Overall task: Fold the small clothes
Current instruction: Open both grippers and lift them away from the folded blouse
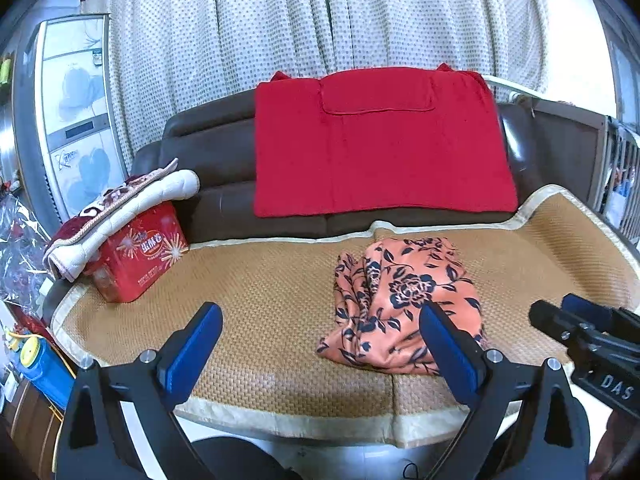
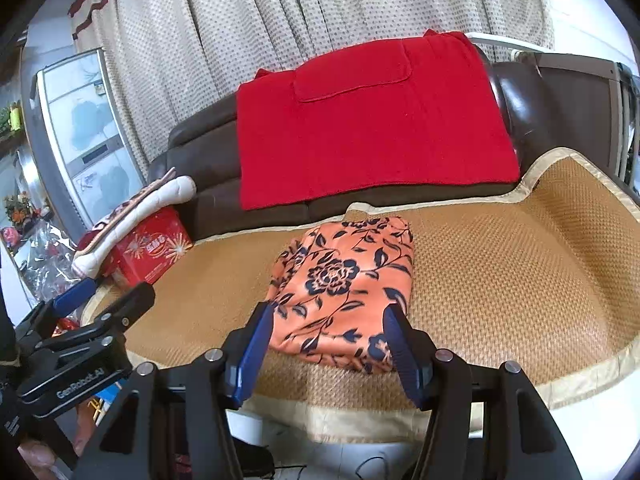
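An orange garment with dark blue flowers (image 1: 400,296) (image 2: 348,280) lies as a loosely folded bundle on a woven straw mat (image 1: 260,300) (image 2: 500,280) over a sofa seat. My left gripper (image 1: 320,314) hovers above the mat's front, jaws wide open and empty, with the garment behind its right finger. My right gripper (image 2: 330,310) hangs over the garment's near edge, jaws apart, pads not touching the cloth. Each gripper shows at the edge of the other's view, the right gripper (image 1: 554,306) and the left gripper (image 2: 120,288).
A red towel (image 1: 380,148) (image 2: 372,128) drapes over the brown sofa back. At the mat's left end stands a red box (image 1: 140,256) (image 2: 152,252) with a padded cloth (image 1: 120,208) on top. A glass-fronted cabinet (image 1: 76,120) and a curtain (image 1: 280,20) stand behind.
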`<action>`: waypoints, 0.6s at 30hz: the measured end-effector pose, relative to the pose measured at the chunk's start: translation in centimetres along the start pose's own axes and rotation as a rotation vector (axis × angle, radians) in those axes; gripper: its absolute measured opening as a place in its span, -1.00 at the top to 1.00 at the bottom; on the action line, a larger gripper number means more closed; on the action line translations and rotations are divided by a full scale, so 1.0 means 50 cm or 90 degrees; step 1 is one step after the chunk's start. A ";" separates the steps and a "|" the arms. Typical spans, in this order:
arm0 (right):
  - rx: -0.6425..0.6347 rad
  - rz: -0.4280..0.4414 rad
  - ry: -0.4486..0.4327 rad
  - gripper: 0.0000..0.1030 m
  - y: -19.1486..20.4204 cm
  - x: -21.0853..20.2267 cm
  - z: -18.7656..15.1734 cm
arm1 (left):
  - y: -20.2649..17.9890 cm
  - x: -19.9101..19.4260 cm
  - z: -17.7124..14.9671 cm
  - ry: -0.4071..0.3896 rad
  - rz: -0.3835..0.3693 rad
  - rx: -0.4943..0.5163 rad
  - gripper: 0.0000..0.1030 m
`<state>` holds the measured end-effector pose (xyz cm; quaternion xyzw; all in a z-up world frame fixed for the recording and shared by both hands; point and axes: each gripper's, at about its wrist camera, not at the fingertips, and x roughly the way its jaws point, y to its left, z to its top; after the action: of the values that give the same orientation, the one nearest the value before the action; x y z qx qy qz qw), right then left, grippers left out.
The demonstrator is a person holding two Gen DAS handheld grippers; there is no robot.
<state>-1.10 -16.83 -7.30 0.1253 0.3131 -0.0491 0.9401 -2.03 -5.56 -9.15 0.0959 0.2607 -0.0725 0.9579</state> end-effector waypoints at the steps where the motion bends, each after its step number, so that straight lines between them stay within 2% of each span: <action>1: -0.001 -0.001 0.002 -0.19 0.007 -0.006 -0.003 | 0.003 -0.007 0.000 0.001 0.001 -0.002 -0.92; 6: -0.022 -0.022 -0.003 -0.19 0.035 -0.027 -0.002 | 0.010 -0.015 -0.001 0.000 -0.001 -0.007 -0.92; 14: -0.011 -0.034 0.006 -0.19 0.027 -0.015 0.004 | 0.019 0.015 -0.006 0.042 0.017 -0.031 -0.92; 18: -0.012 -0.040 0.007 -0.19 0.026 -0.008 0.004 | 0.022 0.021 -0.007 0.042 0.034 -0.031 -0.92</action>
<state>-1.08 -15.63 -6.65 0.1069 0.3227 -0.0748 0.9375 -1.09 -4.54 -9.83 0.0816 0.2909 -0.0372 0.9525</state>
